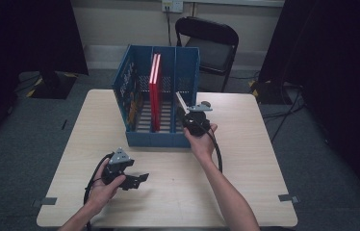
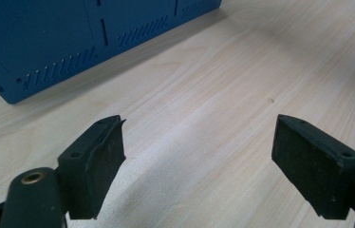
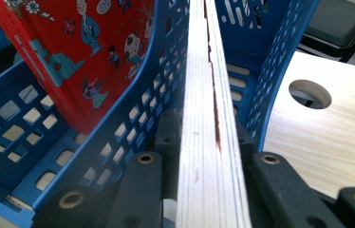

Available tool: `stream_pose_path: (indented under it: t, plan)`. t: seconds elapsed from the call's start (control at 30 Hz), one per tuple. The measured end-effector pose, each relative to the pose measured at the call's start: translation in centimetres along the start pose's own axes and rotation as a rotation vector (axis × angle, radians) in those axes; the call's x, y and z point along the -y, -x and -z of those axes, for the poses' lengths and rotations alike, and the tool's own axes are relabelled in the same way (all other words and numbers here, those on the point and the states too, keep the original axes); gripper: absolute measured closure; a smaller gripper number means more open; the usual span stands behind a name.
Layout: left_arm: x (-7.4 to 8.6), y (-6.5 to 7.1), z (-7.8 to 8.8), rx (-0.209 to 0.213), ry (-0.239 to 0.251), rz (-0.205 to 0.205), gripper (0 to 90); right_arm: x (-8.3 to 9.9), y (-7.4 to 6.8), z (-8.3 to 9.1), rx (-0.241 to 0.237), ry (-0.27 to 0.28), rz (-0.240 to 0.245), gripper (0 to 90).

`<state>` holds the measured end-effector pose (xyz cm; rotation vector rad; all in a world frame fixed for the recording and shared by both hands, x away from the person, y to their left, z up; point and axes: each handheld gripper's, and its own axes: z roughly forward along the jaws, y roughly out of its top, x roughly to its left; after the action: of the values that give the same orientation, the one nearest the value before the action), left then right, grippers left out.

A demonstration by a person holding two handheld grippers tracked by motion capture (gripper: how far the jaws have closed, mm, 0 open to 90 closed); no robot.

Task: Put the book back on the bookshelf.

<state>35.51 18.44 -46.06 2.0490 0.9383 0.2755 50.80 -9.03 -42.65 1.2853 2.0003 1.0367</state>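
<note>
A blue three-slot file rack stands on the wooden table. Upright in its middle slot is a red illustrated book, which leans in the slot left of my right gripper's in the right gripper view. My right gripper is shut on a second book and holds it tilted in the right slot. Its pale page edges run up between the jaws, inside the rack's wall. My left gripper hangs open above bare table near the front left, its jaws wide apart. The rack's front wall lies beyond it.
A black chair stands behind the table. There is a round cable hole in the tabletop just right of the rack. Dark screens flank the room on both sides. Tape marks sit at the table's front corners.
</note>
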Motion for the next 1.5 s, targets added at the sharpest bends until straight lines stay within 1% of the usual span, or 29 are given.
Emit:
stream_pose_path:
  t: [0.1, 0.17, 0.2, 0.33, 0.4, 0.53, 0.6, 0.63, 0.67, 0.77, 0.8, 0.97, 1.03, 1.13, 1.23, 1.33, 1.4, 1.5]
  plan:
    - [0.0, 0.0, 0.0, -0.001, 0.001, 0.002, 17.8, 0.0, 0.0, 0.1, -0.008, 0.002, -0.001, 72.8]
    - [0.0, -0.1, 0.0, -0.003, -0.005, 0.001, 17.8, 0.1, 0.0, 0.6, -0.020, 0.011, -0.005, 71.4]
    - [0.0, -0.1, -0.1, -0.002, 0.001, 0.003, 17.8, 0.1, 0.1, 0.9, -0.023, 0.013, -0.007, 71.4]
    - [0.0, -0.1, -0.1, -0.002, -0.006, 0.001, 17.8, 0.3, 0.2, 1.7, -0.034, 0.017, 0.003, 71.0]
    - [0.0, 0.0, -0.1, -0.004, 0.001, -0.005, 17.9, 0.5, 0.3, 2.2, -0.042, 0.024, 0.003, 70.7]
    - [0.0, 0.0, -0.2, -0.004, 0.001, 0.005, 17.8, 1.0, 0.3, 3.3, -0.050, 0.035, 0.006, 70.3]
    - [0.0, -0.1, -0.2, -0.003, 0.000, 0.005, 17.9, 1.4, 0.5, 3.8, -0.068, 0.031, 0.014, 69.3]
    - [0.0, -0.1, -0.2, -0.003, 0.000, 0.005, 17.9, 1.4, 0.5, 3.8, -0.068, 0.031, 0.014, 69.3]
    - [0.0, -0.1, -0.2, -0.003, -0.003, 0.008, 17.9, 1.7, 0.5, 4.0, -0.068, 0.023, 0.040, 69.5]
    - [0.0, -0.2, -0.2, -0.002, -0.003, 0.013, 17.9, 1.9, 0.5, 4.1, -0.071, 0.014, 0.036, 69.9]
    - [0.0, -0.2, -0.2, -0.003, -0.001, 0.013, 17.9, 2.1, 0.5, 4.2, -0.068, 0.014, 0.037, 71.6]
    - [0.0, -0.1, -0.3, 0.002, -0.001, 0.007, 17.9, 2.0, 0.3, 4.1, -0.068, 0.016, 0.017, 72.0]
    - [0.0, -0.1, -0.4, 0.003, -0.003, 0.003, 17.9, 2.0, 0.2, 3.9, -0.069, 0.016, 0.021, 71.7]
    - [-0.1, -0.1, -0.3, 0.001, 0.000, 0.007, 17.9, 1.6, -0.6, 3.4, -0.069, 0.018, 0.024, 70.4]
    - [0.0, -0.3, -0.2, -0.003, 0.001, 0.008, 17.9, 1.3, -0.9, 3.1, -0.070, 0.018, 0.024, 69.7]
    - [0.0, -0.3, -0.2, -0.003, -0.002, 0.017, 17.9, 1.0, -1.2, 2.5, -0.074, 0.016, 0.018, 68.8]
    - [0.0, -0.3, -0.3, -0.003, -0.001, 0.020, 17.9, 0.6, -1.5, 2.0, -0.075, 0.012, 0.007, 68.0]
    - [0.0, -0.4, -0.4, -0.005, -0.001, 0.017, 18.0, 0.3, -1.6, 1.6, -0.076, 0.016, 0.002, 67.4]
